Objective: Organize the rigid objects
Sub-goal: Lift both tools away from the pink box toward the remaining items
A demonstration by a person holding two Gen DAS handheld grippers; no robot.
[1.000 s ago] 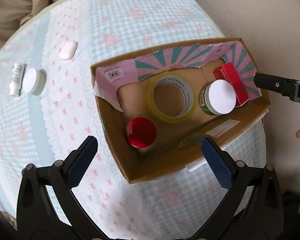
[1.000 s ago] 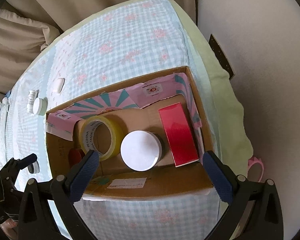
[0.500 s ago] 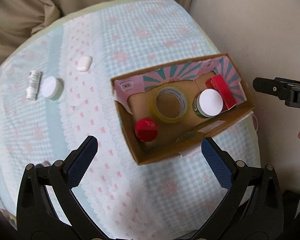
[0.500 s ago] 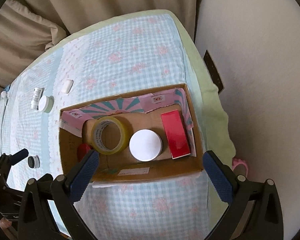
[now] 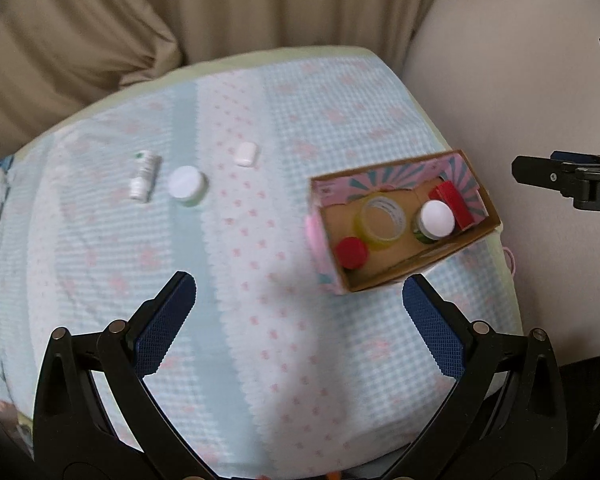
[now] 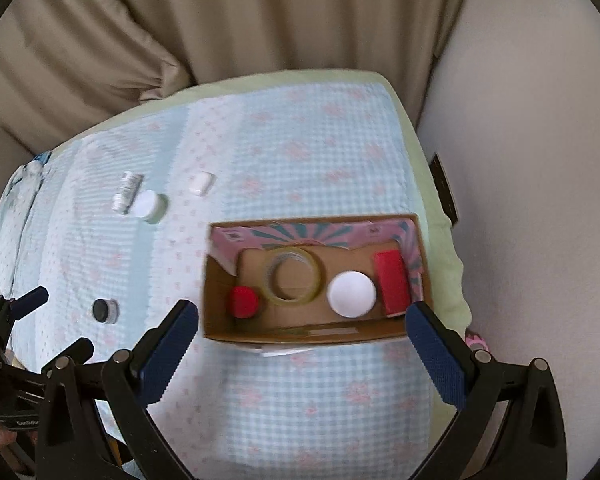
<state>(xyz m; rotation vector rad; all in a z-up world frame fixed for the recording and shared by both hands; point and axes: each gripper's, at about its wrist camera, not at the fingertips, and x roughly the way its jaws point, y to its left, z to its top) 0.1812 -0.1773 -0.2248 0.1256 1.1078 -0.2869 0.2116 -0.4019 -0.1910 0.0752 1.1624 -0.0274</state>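
Observation:
An open cardboard box (image 5: 416, 270) (image 6: 300, 330) lies on the bed at the right. In it are a red-lidded jar (image 5: 352, 253) (image 6: 244, 301), a tape roll (image 5: 380, 217) (image 6: 293, 275), a white-lidded jar (image 5: 436, 220) (image 6: 351, 294) and a red box (image 5: 454, 205) (image 6: 392, 282). On the cloth to the left lie a white bottle (image 5: 143, 176) (image 6: 126, 192), a white-lidded jar (image 5: 186, 185) (image 6: 148, 206) and a white case (image 5: 247, 154) (image 6: 200, 184). A small dark jar (image 6: 105, 310) stands near the front left. My left gripper (image 5: 298, 314) and right gripper (image 6: 302, 340) are open, empty, high above the bed.
The checked blue cloth (image 5: 240, 264) covers a bed with a green edge (image 6: 440, 208). Beige curtains (image 5: 140, 20) hang behind it and a pale wall (image 6: 540, 160) stands at the right. The other gripper shows at the left edge of the right wrist view.
Both grippers have pulled back and up from the box, so it looks smaller and more of the bed shows. The left view has swung left. Nothing was grasped.

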